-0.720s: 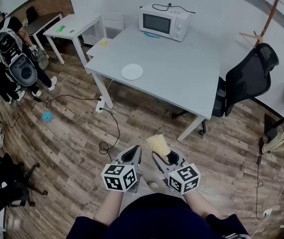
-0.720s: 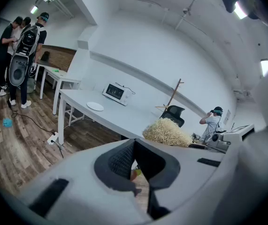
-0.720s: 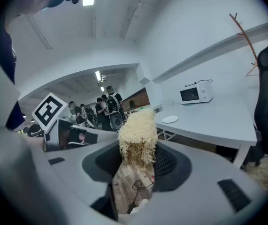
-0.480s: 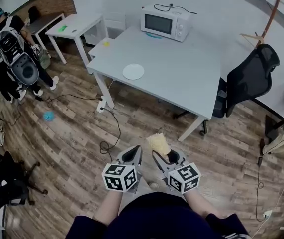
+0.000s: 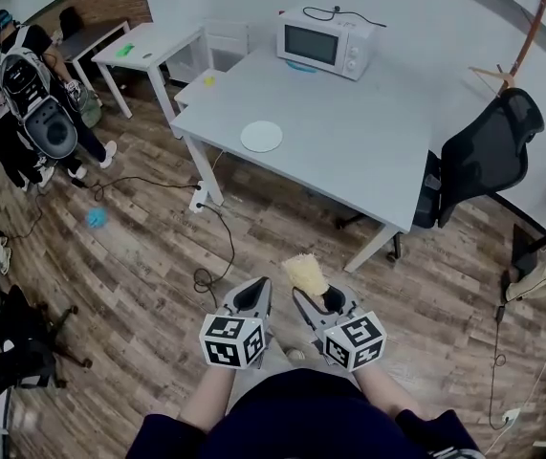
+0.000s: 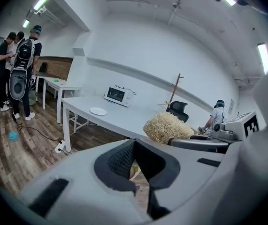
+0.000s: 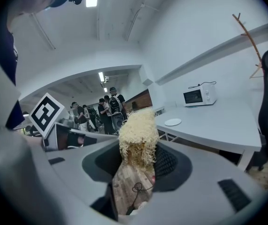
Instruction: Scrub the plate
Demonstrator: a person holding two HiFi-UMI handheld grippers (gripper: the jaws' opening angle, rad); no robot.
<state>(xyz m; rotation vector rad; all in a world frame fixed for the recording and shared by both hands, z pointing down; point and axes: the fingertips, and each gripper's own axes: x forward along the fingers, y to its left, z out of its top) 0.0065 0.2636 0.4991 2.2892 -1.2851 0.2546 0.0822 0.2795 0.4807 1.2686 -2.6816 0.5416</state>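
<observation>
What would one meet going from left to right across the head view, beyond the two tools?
Small blue object on the floor → white plate → microwave → black office chair.

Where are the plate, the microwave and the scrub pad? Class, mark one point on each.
plate (image 5: 261, 136), head view, centre of its white face.
microwave (image 5: 313, 43), head view, its front window.
scrub pad (image 5: 304, 274), head view, middle of its straw-coloured fibres.
</observation>
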